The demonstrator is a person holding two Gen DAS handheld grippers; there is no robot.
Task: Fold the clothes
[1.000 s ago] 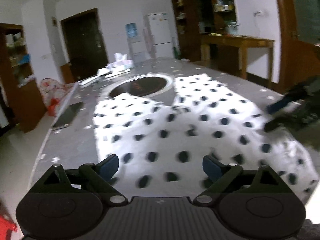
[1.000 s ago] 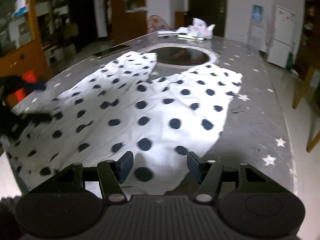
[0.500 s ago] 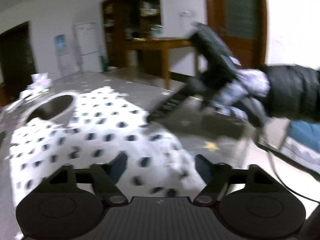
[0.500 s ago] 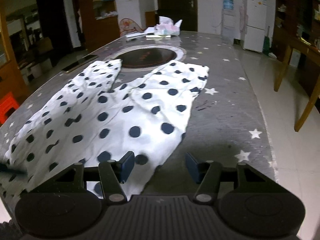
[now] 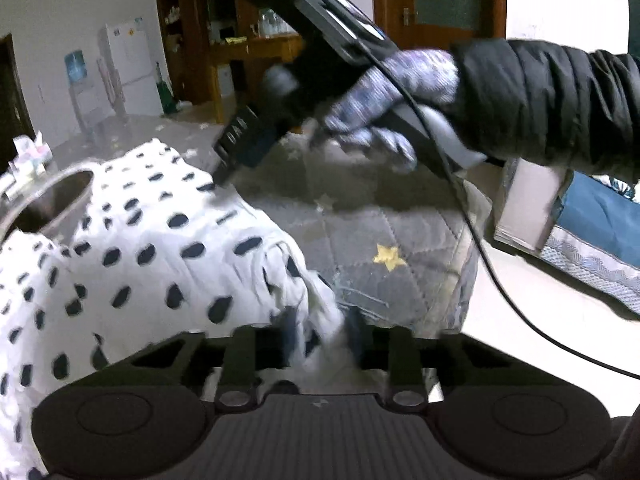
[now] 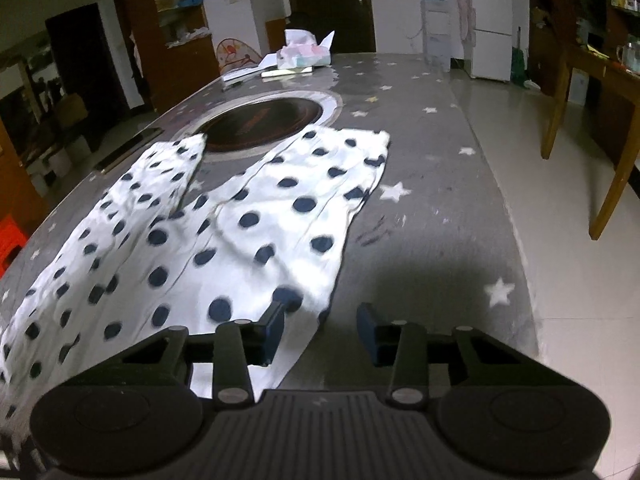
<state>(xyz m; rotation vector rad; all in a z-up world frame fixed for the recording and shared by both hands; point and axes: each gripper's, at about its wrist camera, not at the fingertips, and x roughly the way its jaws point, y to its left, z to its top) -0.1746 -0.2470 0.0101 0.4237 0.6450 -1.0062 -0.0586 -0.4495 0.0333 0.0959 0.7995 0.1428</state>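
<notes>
Garment (image 6: 224, 236), white with dark dots, flat on starred table (image 6: 440, 208). Left gripper (image 5: 320, 328) fingers pinch bunched garment corner. Right gripper (image 6: 320, 328) fingers spread, garment edge between them, left finger (image 6: 274, 330) over fabric.

Each tool (image 6: 322, 330) is black with ribbed housing, silver screws and blue finger pads (image 6: 275, 326), while the person wears a dark puffy sleeve (image 5: 552, 100) and patterned knit glove (image 5: 392, 92).

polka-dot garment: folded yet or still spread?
Mostly spread. In the right wrist view the garment lies flat across the table; only its near corner is bunched between the left gripper fingers.
</notes>
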